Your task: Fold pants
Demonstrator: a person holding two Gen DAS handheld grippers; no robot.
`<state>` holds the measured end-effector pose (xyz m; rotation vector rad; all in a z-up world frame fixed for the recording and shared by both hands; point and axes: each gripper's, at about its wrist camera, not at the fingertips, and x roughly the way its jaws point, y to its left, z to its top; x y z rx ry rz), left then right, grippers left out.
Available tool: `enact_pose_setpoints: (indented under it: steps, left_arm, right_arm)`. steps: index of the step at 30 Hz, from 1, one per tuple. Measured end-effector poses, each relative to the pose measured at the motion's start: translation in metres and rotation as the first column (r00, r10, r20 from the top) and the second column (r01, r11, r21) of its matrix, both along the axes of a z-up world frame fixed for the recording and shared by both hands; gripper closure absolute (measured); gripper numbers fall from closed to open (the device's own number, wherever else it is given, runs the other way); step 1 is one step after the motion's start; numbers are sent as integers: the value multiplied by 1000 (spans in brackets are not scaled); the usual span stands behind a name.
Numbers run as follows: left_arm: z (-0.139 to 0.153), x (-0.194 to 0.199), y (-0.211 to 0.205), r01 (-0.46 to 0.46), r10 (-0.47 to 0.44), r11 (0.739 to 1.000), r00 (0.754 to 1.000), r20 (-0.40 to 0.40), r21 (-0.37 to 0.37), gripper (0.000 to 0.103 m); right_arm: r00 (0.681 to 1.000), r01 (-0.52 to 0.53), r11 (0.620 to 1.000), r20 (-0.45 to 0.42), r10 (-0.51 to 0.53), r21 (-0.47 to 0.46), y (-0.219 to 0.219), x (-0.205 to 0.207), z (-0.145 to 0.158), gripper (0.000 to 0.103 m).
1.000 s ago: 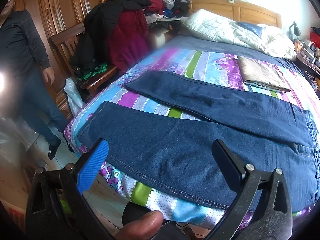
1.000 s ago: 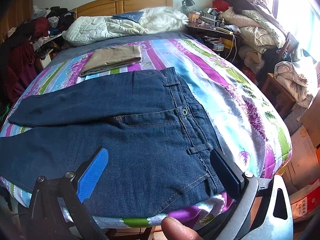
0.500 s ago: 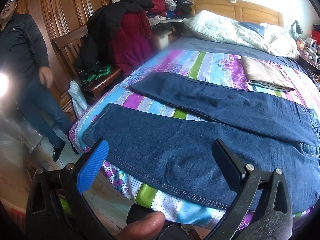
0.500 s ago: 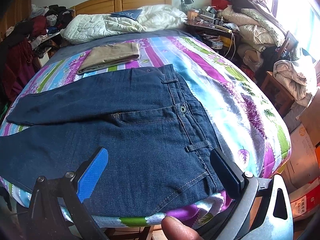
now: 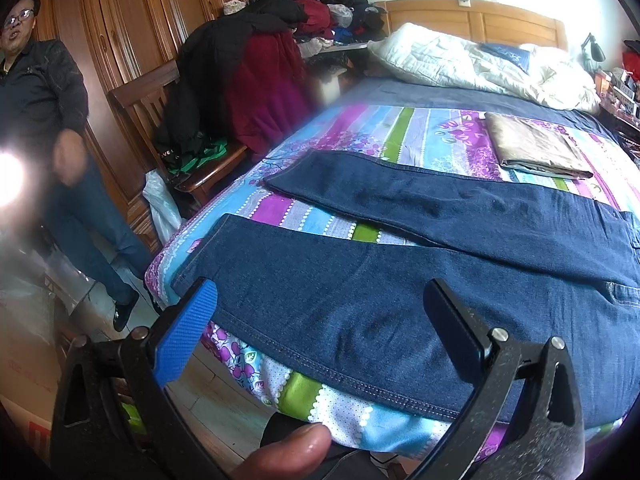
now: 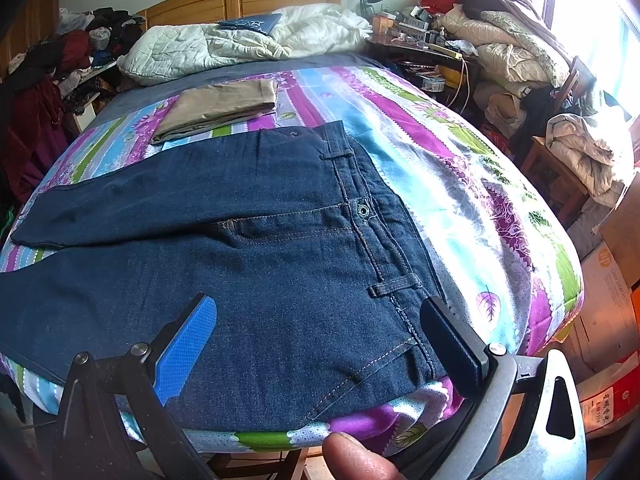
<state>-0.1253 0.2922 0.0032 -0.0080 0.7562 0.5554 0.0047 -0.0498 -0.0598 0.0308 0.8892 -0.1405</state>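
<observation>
Dark blue jeans point(image 5: 360, 288) lie flat on a striped floral bedsheet point(image 5: 400, 132), legs spread apart toward the left, front side up. In the right wrist view the jeans point(image 6: 248, 248) show their waistband and button point(image 6: 363, 211) at the right. My left gripper point(image 5: 320, 320) hovers open over the near leg by the bed's front edge, holding nothing. My right gripper point(image 6: 320, 336) is open above the near hip, its right finger just past the waistband corner. A thumb shows at the bottom of each view.
A folded tan garment point(image 5: 536, 148) lies further up the bed point(image 6: 224, 108), with white duvets point(image 5: 460, 60) by the headboard. A person point(image 5: 44, 120) stands at the left near a wooden chair point(image 5: 160, 120) piled with clothes. A cluttered nightstand point(image 6: 432, 52) and boxes point(image 6: 612, 320) stand to the right.
Both grippers have drifted slightly, so the jeans sit a little higher and further in view. The standing person shifted an arm. The jeans have not moved.
</observation>
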Motion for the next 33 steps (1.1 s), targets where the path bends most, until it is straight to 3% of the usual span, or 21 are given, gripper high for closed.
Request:
enact_pose_setpoints:
  steps: [22, 25, 28, 33]
  left_arm:
    - [-8, 4, 3, -22, 23, 999, 1000, -18, 24, 0]
    - [-19, 8, 9, -3, 1, 999, 999, -50, -46, 0]
    - [-41, 10, 28, -19, -1, 977, 995, -97, -211, 1]
    - [-68, 0, 34, -3, -15, 952, 998, -56, -307, 1]
  right_arm:
    - [1000, 13, 1000, -26, -13, 2, -6, 10, -10, 0]
    - [996, -71, 992, -38, 75, 101, -9, 11, -16, 0]
    - [981, -136, 974, -112, 158, 178, -10, 15, -31, 0]
    - [981, -116, 981, -136, 138, 158, -9, 17, -53, 0]
